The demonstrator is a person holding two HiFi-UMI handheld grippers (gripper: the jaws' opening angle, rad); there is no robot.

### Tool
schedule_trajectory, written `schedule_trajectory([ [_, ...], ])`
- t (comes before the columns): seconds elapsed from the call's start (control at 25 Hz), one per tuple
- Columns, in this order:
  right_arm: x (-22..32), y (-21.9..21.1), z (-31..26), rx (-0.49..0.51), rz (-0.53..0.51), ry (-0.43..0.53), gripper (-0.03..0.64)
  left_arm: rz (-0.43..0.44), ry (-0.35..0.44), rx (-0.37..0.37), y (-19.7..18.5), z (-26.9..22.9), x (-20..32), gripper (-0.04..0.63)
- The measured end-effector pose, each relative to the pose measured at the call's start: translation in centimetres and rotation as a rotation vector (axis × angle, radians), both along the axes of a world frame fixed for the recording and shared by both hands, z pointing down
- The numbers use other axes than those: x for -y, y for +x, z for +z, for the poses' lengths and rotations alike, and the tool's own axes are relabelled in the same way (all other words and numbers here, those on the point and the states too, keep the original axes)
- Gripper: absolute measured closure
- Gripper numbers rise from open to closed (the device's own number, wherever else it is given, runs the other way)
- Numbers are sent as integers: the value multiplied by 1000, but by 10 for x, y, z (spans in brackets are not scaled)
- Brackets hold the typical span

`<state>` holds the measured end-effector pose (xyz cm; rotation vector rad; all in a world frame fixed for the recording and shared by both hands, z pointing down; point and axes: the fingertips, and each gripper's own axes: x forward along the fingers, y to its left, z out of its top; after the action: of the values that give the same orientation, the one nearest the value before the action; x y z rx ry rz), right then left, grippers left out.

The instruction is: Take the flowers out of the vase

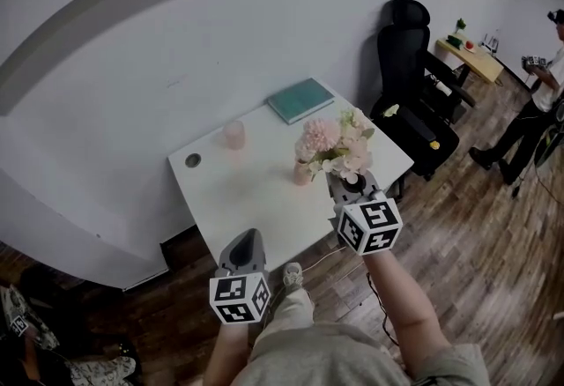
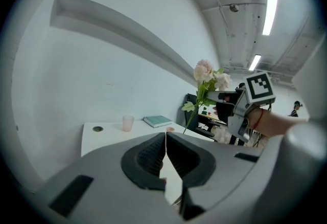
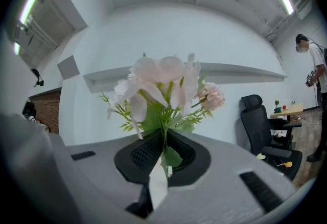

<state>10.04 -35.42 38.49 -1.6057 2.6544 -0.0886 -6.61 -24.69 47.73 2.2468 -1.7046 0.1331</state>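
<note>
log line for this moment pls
right gripper: shut on flowers | left gripper: shut, empty | vase: on table

There are two grey handheld grippers, the left gripper (image 1: pixel 248 239) and the right gripper (image 1: pixel 346 181), each with two fingers. There is one bunch of pale pink flowers with green leaves (image 1: pixel 339 142), one small pink vase (image 1: pixel 302 173), one translucent pink cup (image 1: pixel 233 134) and one flat teal rectangular book (image 1: pixel 300 100). One white rectangular counter (image 1: pixel 256 199) has one round grey hole (image 1: pixel 193 160) in its top. Farther back there is one black high-backed office chair (image 1: pixel 407 58) and one light wooden counter (image 1: pixel 476 63) with one small green potted plant (image 1: pixel 459 25) on it. One person (image 1: pixel 538 111) stands at the right edge.
</note>
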Motion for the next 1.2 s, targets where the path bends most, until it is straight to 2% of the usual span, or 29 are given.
schedule_trajectory([
  [0.72,-132,9,26,-19,-21,-21,595,13,58,0,15,-12,-77,586],
  [1.2,-155,2,36,1,-13,-54,595,37,76,-1,9,-26,-72,586],
])
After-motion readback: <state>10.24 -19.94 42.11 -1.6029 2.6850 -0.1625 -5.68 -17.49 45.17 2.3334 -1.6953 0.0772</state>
